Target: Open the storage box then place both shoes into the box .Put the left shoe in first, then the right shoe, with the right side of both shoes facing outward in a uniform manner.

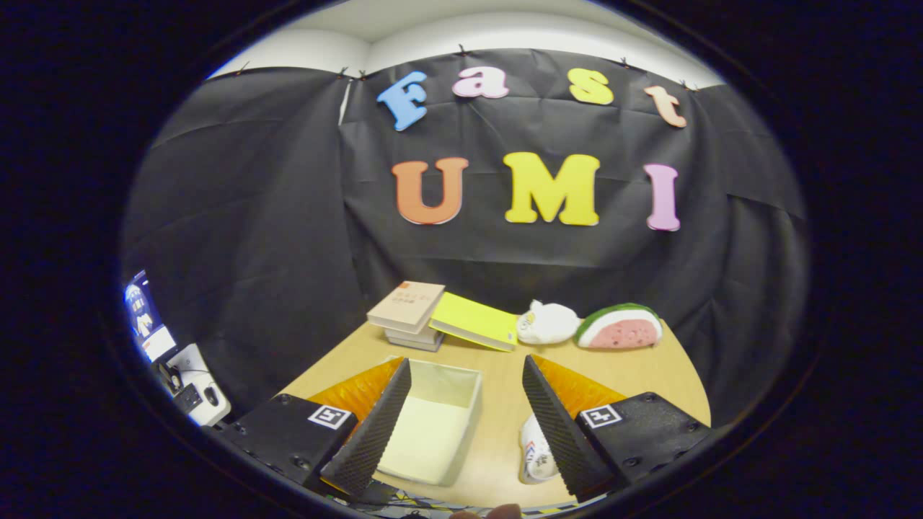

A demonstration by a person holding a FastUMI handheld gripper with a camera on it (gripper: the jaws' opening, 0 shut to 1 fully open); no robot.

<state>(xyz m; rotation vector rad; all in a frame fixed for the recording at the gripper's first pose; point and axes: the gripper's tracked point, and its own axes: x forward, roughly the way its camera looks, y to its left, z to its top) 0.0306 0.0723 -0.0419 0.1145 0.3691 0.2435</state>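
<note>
The gripper [465,425] hangs above the bench [505,404] with its fingers [375,425] spread wide, holding nothing. The box [436,422], lid off, sits between them, nearer the left finger. A shoe [535,450] lies beside the right finger.

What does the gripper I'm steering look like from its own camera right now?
The gripper has two wedge-shaped fingers with ribbed, textured inner faces, tapering forward. Each sits on a boxy black block with screws, carrying a square black-and-white marker tag. Orange panels show behind the fingers.
</note>
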